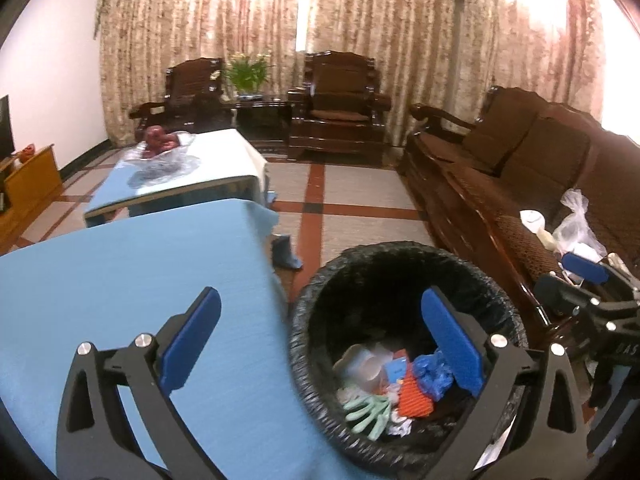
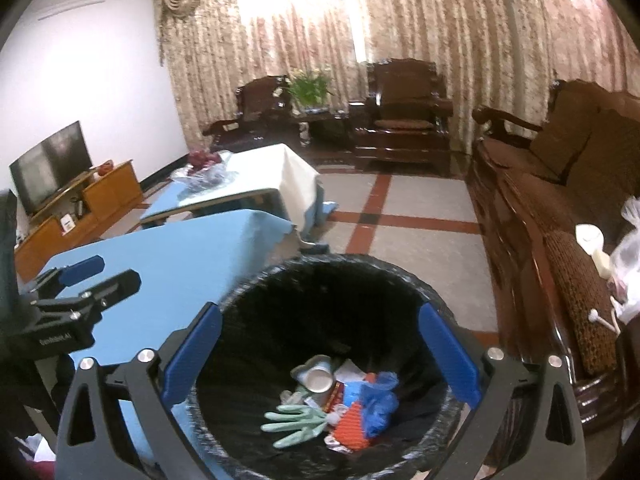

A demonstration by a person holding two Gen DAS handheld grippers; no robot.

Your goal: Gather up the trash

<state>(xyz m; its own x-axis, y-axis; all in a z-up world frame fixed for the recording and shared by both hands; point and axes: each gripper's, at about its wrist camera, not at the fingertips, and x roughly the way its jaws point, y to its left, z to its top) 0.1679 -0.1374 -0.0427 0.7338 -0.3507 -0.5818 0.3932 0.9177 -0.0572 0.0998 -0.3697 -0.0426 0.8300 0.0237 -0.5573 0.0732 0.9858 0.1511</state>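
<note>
A round bin lined with a black bag point(image 1: 320, 300) point(image 2: 256, 280) stands on the floor beside a table under a blue cloth point(image 1: 132, 276) point(image 2: 172, 264). Inside lie a pale green glove point(image 1: 370, 414) point(image 2: 298, 424), a crushed can point(image 2: 318, 378), an orange piece point(image 1: 414, 398) and blue plastic point(image 2: 378, 402). My left gripper point(image 1: 320, 344) is open and empty, spanning the table's edge and the bin. My right gripper point(image 2: 320, 354) is open and empty, right above the bin's mouth. Each gripper shows at the edge of the other's view point(image 1: 584, 276) point(image 2: 88, 276).
A dark wooden sofa point(image 1: 520, 184) point(image 2: 560, 184) runs along the right, with a clear plastic bag point(image 1: 576, 224) point(image 2: 630, 252) and white items on its seat. A second table with a fruit bowl point(image 1: 160, 148) point(image 2: 204, 164) stands behind. Armchairs, a plant and curtains are at the back.
</note>
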